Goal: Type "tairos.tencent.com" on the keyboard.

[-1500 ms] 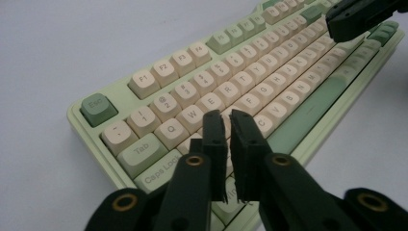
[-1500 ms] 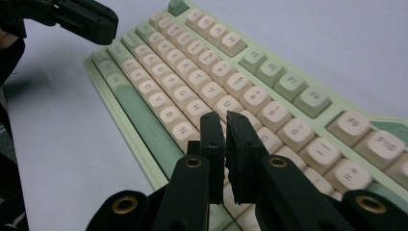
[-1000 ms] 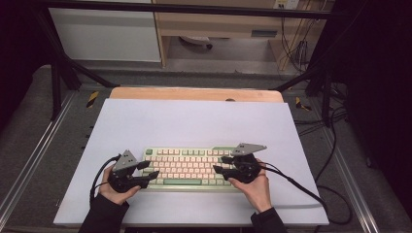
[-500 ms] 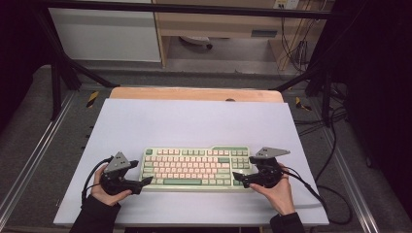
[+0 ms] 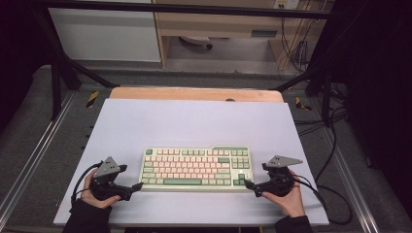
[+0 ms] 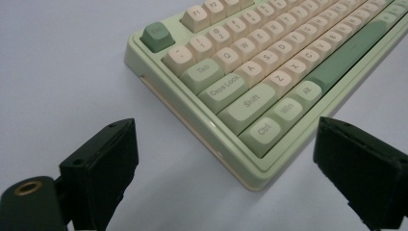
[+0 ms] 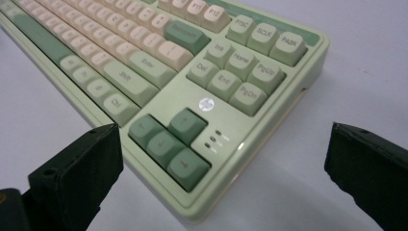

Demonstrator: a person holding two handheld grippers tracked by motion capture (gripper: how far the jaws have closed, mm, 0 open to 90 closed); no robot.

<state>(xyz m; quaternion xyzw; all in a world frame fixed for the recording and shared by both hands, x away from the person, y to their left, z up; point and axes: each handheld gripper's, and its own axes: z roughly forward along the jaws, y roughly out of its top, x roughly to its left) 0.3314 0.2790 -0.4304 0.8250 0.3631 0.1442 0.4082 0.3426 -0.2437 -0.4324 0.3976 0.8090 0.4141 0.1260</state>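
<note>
Left hand-held gripper (image 5: 137,186), right hand-held gripper (image 5: 248,185), level, flanking keyboard (image 5: 194,168)

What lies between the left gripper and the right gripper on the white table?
High view: the green-and-cream keyboard spans from left gripper to right gripper.

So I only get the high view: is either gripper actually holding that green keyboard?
Observer: No. The left gripper view shows the left gripper with jaws wide apart and the keyboard corner between them, untouched; they have just been opening.
Operator: And the right one?
Observer: The right gripper has also just been opening; its jaws stand clear either side of the corner with the arrow keys.
Operator: Can you read any keys?
Observer: Yes, Ctrl sits nearest the left gripper.
</note>
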